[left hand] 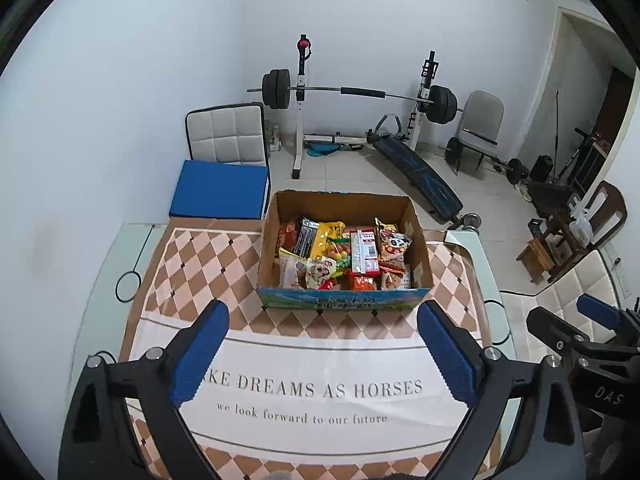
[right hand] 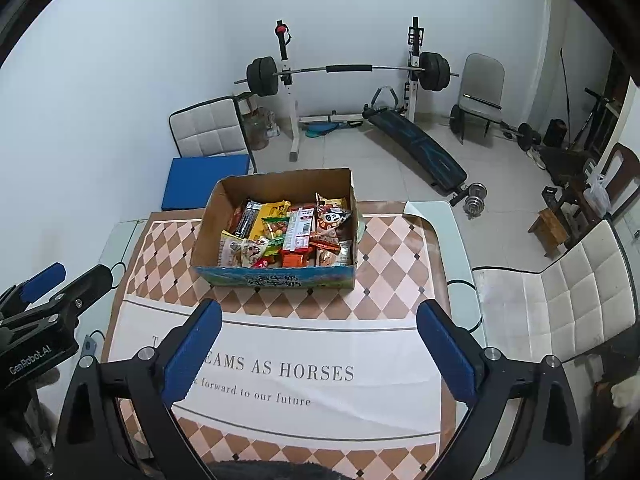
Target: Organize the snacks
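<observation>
An open cardboard box full of mixed snack packets stands on the far half of the table. It also shows in the right wrist view, with the snack packets piled inside. My left gripper is open and empty, held above the tablecloth in front of the box. My right gripper is open and empty too, in front of the box and slightly to its right. Each gripper shows at the edge of the other's view: the right gripper and the left gripper.
A checkered tablecloth printed with words covers the glass table. White padded chairs stand at the right and behind the table, the latter with a blue cushion. A barbell rack and bench stand by the far wall.
</observation>
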A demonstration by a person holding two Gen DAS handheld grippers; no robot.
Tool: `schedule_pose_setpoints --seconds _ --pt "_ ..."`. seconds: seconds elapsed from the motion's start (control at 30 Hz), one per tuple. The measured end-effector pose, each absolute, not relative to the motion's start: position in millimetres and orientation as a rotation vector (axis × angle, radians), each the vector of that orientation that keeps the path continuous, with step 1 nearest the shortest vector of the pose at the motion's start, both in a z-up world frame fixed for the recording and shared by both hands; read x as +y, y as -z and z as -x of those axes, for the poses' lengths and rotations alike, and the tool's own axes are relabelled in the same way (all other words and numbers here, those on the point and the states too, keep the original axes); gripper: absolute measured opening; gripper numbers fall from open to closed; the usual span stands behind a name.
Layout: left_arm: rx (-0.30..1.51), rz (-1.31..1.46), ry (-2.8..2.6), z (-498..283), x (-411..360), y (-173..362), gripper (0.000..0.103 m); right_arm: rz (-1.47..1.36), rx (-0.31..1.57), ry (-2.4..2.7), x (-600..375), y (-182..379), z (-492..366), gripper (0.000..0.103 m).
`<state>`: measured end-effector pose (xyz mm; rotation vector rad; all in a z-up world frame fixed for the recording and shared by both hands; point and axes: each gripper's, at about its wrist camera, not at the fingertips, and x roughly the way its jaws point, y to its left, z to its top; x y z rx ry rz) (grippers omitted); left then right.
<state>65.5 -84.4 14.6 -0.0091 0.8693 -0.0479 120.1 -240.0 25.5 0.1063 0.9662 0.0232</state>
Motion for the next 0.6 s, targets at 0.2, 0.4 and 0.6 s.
schedule_pose_setpoints --seconds 0.2,0.4,0.6 --pt "0.854 -0.016 0.031 -87 -89 -6 0.098 -0.090 0.937 0.014 -242 -17 -144 0.101" --pt "0.856 -0.043 0.025 -105 -95 3 0.098 -0.080 0.919 0.037 -246 -12 -171 0.101" --pt "0.868 -0.045 0.033 -113 -99 6 0.098 -0.068 0.918 0.045 -246 -8 -182 0.101"
